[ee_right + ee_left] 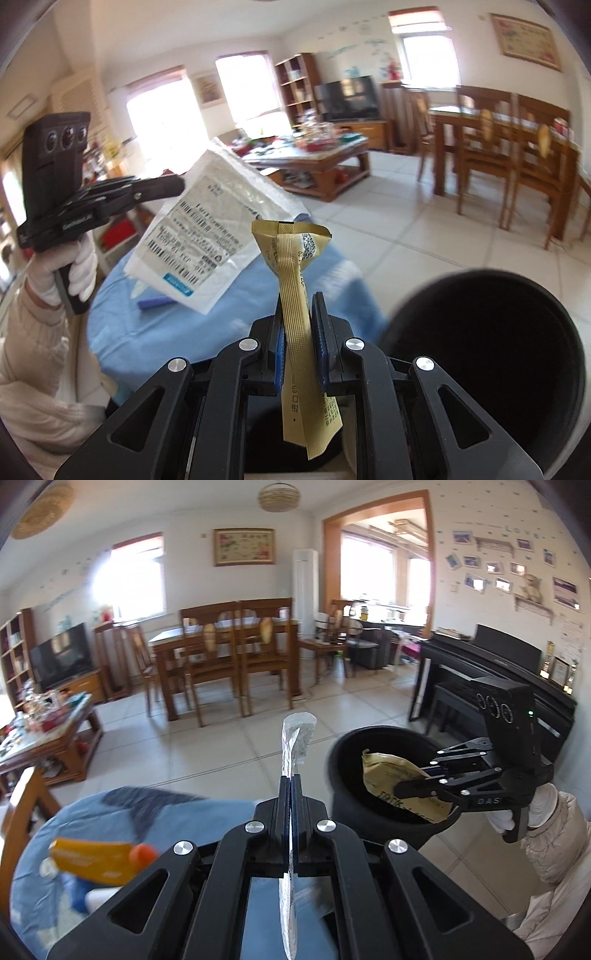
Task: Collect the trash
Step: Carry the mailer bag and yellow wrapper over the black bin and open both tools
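My left gripper (290,781) is shut on a white bubble mailer (295,738), seen edge-on; in the right wrist view the mailer (207,229) hangs from the left gripper (177,186) above the blue-covered table (155,339). My right gripper (299,306) holds a gold packet (295,295), with the jaws slightly apart around it. In the left wrist view the right gripper (400,788) holds the gold packet (399,779) over the mouth of the black bin (354,805). The bin (491,354) stands just right of the table.
An orange packet with an orange cap (99,858) and a white item lie on the blue cloth (184,812). A purple stick (155,302) lies on the cloth. A cluttered coffee table (314,155), dining set (225,650) and piano (480,672) stand beyond.
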The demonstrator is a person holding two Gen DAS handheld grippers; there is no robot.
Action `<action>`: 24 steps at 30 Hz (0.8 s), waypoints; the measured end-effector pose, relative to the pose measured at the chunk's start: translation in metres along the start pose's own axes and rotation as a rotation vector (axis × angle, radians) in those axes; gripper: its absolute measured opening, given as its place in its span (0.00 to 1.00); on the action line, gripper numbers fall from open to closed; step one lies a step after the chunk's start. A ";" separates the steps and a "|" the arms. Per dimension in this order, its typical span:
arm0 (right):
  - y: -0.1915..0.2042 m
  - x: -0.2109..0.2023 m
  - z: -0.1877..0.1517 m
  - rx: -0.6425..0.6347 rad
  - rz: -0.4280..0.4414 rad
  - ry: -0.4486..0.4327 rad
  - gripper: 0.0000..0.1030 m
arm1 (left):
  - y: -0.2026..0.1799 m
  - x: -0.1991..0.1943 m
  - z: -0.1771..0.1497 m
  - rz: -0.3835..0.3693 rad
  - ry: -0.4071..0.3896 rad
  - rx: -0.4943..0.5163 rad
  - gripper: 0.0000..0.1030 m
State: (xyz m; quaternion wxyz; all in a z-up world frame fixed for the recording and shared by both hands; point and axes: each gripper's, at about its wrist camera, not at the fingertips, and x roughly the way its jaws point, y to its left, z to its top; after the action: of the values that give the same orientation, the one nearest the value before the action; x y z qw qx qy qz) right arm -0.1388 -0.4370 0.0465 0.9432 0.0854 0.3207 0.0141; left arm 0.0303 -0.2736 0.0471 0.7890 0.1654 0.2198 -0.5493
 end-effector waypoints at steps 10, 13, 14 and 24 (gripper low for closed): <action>-0.086 -0.044 -0.036 0.150 -0.154 -0.036 0.14 | -0.055 0.066 0.020 -0.179 -0.002 0.032 0.01; -0.104 -0.051 -0.048 0.179 -0.188 -0.037 0.14 | -0.068 0.082 0.025 -0.221 -0.008 0.036 0.01; -0.109 -0.053 -0.052 0.187 -0.194 -0.037 0.14 | -0.074 0.089 0.027 -0.238 -0.012 0.027 0.01; -0.144 -0.051 -0.078 0.249 -0.243 -0.023 0.14 | -0.092 0.142 0.018 -0.305 0.032 -0.033 0.01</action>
State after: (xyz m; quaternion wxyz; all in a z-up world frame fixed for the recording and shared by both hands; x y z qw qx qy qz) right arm -0.2307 -0.5709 -0.0087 0.9237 0.1622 0.3173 -0.1406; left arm -0.0112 -0.4265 -0.0147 0.6956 0.1259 0.2639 -0.6563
